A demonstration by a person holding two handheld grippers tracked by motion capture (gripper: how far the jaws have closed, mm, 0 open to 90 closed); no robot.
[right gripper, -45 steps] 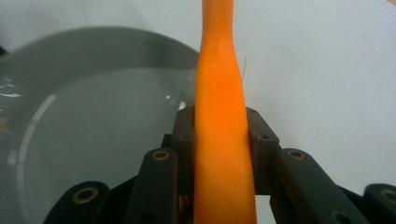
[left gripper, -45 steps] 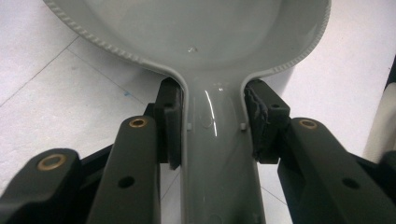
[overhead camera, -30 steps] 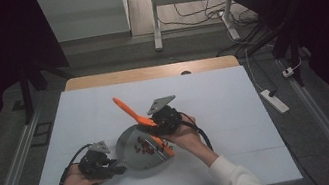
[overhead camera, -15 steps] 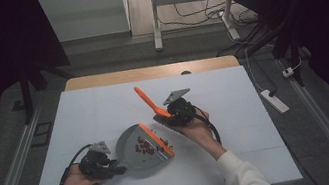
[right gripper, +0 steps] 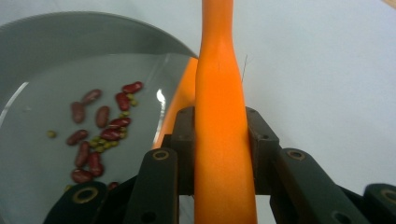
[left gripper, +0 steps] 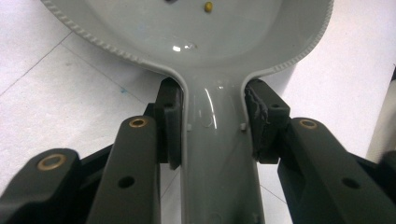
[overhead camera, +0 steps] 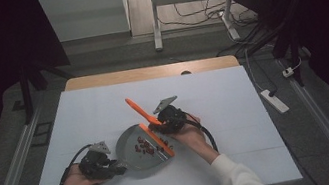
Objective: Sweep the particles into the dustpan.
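A grey dustpan point(overhead camera: 131, 155) lies on the white table near its front. My left gripper point(overhead camera: 116, 170) is shut on the pan's handle point(left gripper: 217, 158), one jaw on each side of the neck. Red kidney beans point(overhead camera: 145, 146) and small green beans point(right gripper: 105, 142) lie scattered inside the dustpan point(right gripper: 42, 65). My right gripper point(overhead camera: 163, 124) is shut on the orange brush point(overhead camera: 138, 110). The brush's handle point(right gripper: 219, 107) points up and away to the far left, and its orange head point(overhead camera: 157, 142) rests at the pan's right rim.
The white table cover point(overhead camera: 239, 125) has free room to the right and at the back, with a wooden edge point(overhead camera: 149, 72) at the far side. A white power strip point(overhead camera: 273, 101) lies on the floor at the right. A desk frame point(overhead camera: 156, 18) stands beyond the table.
My right gripper swung the orange brush out to the right and away, then brought it back left to the pan's rim. My left gripper and the dustpan have stayed put.
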